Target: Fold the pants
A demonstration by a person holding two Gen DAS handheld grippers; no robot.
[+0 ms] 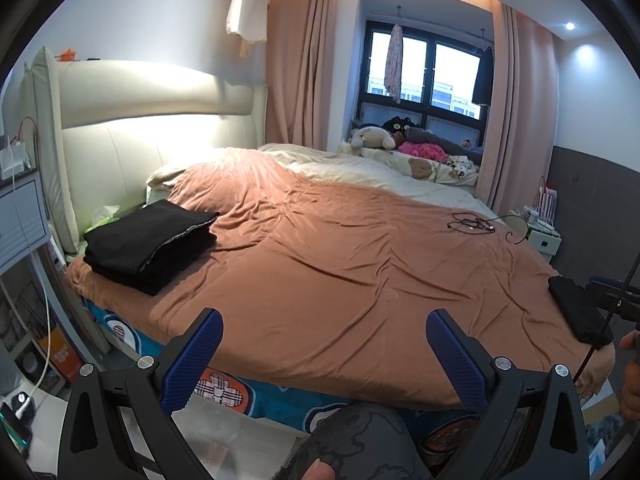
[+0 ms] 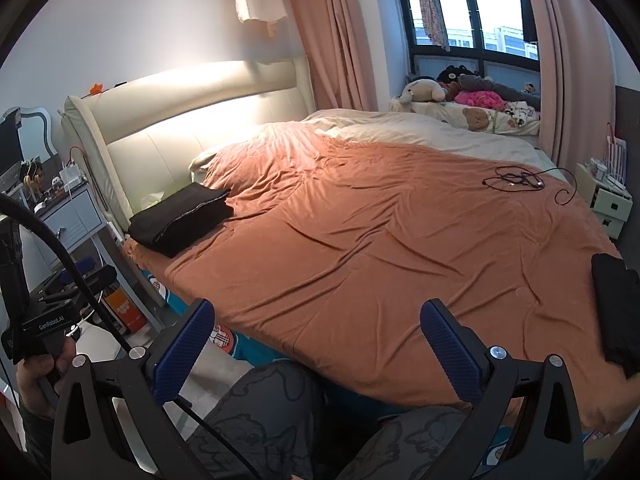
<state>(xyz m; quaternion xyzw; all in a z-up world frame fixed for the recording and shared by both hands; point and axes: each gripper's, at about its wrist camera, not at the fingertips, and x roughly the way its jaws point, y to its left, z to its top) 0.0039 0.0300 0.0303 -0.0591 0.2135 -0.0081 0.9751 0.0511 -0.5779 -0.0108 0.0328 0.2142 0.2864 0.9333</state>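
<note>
The folded black pants [image 1: 150, 245] lie stacked on the orange blanket [image 1: 340, 264] near the headboard [image 1: 160, 128], seemingly parked clear of my working space, while I hold my left gripper [image 1: 324, 354] and right gripper [image 2: 316, 344] spread wide and empty at the bed's edge.

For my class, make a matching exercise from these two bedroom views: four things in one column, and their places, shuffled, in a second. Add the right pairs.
Things
1. folded black pants
2. tangled black cable
3. stuffed toys
4. white garment

Places
A. hanging high on the wall
B. below the window
C. on the brown blanket, near the headboard
D. on the blanket's far side, near the small white cabinet

Pairs: 1-C, 2-D, 3-B, 4-A
</note>
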